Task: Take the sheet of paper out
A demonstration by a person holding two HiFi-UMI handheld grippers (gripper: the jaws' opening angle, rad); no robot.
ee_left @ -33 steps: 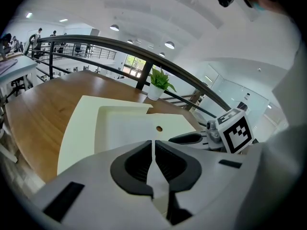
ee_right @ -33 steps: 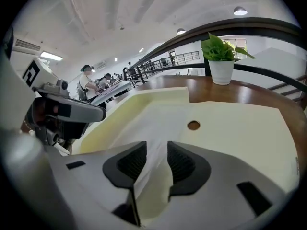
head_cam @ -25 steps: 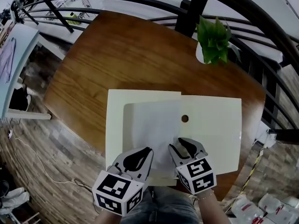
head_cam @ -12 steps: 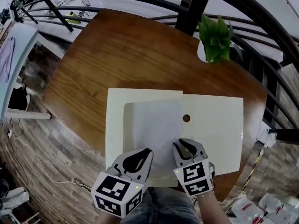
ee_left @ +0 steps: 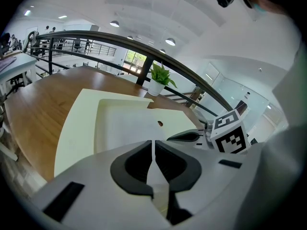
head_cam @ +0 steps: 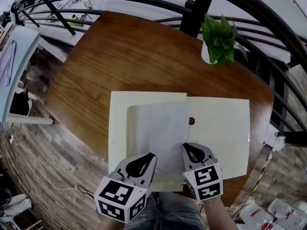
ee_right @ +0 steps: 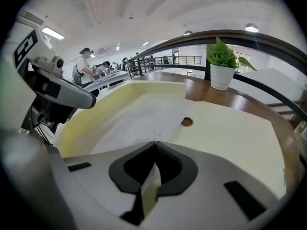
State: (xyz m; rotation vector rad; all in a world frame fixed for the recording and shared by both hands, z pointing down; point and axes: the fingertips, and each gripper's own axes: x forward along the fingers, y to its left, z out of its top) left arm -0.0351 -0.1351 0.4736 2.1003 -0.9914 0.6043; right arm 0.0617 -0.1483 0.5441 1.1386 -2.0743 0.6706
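Note:
A cream folder [head_cam: 221, 131] with a small round hole [head_cam: 191, 120] lies open on the wooden table [head_cam: 120, 56]. A white sheet of paper [head_cam: 156, 133] rests in its left half. My right gripper [head_cam: 185, 147] is shut on the sheet's near right edge, and the paper puckers at the closed tips [ee_right: 155, 143]. My left gripper [head_cam: 152, 155] sits at the near edge beside it. Its jaws are shut, with the folder's pale edge between them [ee_left: 153, 145].
A potted green plant [head_cam: 219, 40] stands at the table's far right edge. A dark curved railing [head_cam: 201, 4] runs behind the table. The floor drops away to the left, past the table's rounded edge. A person's legs show below the grippers.
The right gripper's jaws went from wide open to shut on the sheet's edge. The sheet's far edge now sits slightly tilted. The left gripper stayed put.

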